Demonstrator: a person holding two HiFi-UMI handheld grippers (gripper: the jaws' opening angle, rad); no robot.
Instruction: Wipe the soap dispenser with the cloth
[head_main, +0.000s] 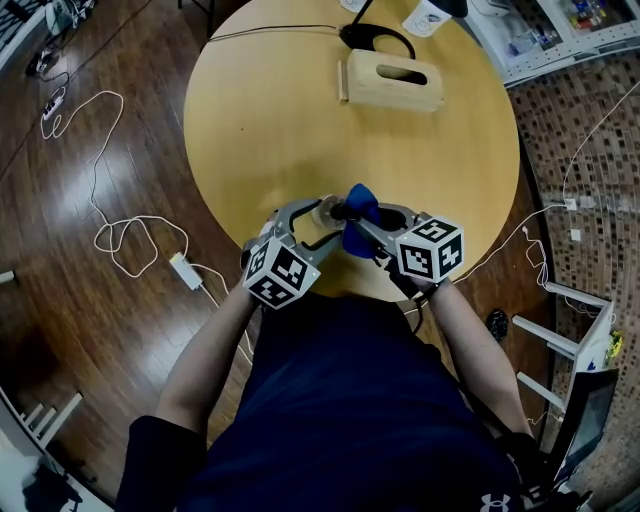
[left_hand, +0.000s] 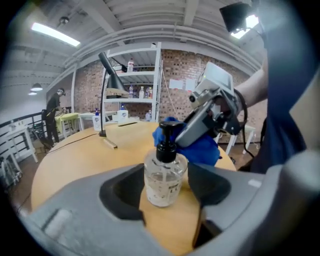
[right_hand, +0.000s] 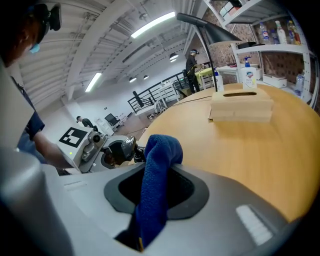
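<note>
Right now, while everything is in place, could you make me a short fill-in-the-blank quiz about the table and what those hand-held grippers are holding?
1. The right hand-held gripper is shut on a ___ cloth.
2. The left hand-held gripper grips the dispenser, whose pump is ___.
3. The table is ___ in shape.

Missing words: blue; black; round.

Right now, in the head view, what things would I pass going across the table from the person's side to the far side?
soap dispenser → wooden tissue box → black lamp base
</note>
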